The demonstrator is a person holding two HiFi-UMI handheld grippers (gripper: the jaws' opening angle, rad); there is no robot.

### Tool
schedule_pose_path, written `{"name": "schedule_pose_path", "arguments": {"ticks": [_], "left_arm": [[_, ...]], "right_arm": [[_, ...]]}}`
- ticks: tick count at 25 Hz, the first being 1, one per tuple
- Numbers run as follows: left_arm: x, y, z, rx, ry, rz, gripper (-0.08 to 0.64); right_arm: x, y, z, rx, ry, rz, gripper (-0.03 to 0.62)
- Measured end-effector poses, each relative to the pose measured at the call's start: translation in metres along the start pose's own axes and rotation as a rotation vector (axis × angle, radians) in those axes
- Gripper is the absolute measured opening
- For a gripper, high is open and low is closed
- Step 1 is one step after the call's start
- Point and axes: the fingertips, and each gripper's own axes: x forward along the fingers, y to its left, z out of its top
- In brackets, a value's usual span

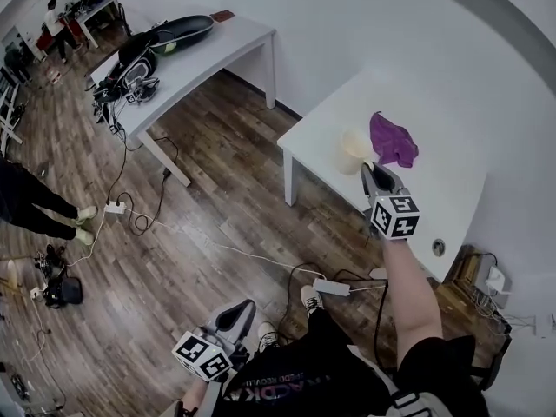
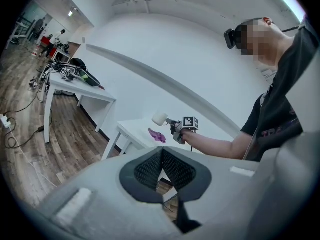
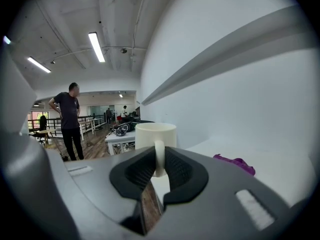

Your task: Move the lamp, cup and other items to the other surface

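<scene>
A cream cup (image 1: 354, 150) hangs in the air over the near edge of the small white table (image 1: 434, 189). My right gripper (image 1: 373, 174) is shut on its handle. In the right gripper view the cup (image 3: 155, 135) stands upright, its handle clamped between the pads of that gripper (image 3: 159, 161). A purple cloth (image 1: 393, 139) lies on the table just beyond it. My left gripper (image 1: 236, 318) is low by my body, far from the table; its jaws (image 2: 161, 156) are shut with nothing between them. From there the cup (image 2: 159, 118) shows in the distance.
A long white table (image 1: 200, 55) with a black bag and cables stands at the back left. Cords and a power strip (image 1: 331, 287) lie on the wood floor between the tables. A person in dark clothes (image 3: 68, 119) stands further off.
</scene>
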Motion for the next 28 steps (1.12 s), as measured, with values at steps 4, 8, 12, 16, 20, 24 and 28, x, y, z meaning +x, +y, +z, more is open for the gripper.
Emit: {"name": "schedule_pose_path", "arguments": {"ticks": [4, 8, 12, 16, 20, 24, 28], "left_arm": [[-0.005, -0.001, 0.0, 0.008, 0.008, -0.037, 0.003], [-0.009, -0.003, 0.002, 0.02, 0.011, -0.07, 0.003], [-0.013, -0.005, 0.004, 0.034, 0.013, -0.094, 0.003], [-0.019, -0.005, 0.006, 0.048, 0.02, -0.121, 0.003], [-0.026, -0.006, 0.008, 0.066, 0.031, -0.151, 0.003], [-0.034, -0.009, 0.007, 0.095, 0.048, -0.195, 0.003], [-0.042, -0.012, -0.001, 0.118, 0.082, -0.243, 0.003]], "right_arm": [[-0.026, 0.015, 0.002, 0.003, -0.011, -0.006, 0.049], [-0.054, 0.029, 0.004, 0.011, -0.028, -0.013, 0.049], [-0.078, 0.047, 0.009, 0.018, -0.049, -0.003, 0.049], [-0.103, 0.071, 0.013, 0.015, -0.071, 0.006, 0.049], [-0.131, 0.092, 0.013, 0.016, -0.089, 0.002, 0.049], [-0.163, 0.111, 0.007, 0.018, -0.1, -0.021, 0.051], [-0.193, 0.124, -0.005, 0.031, -0.103, -0.061, 0.049]]}}
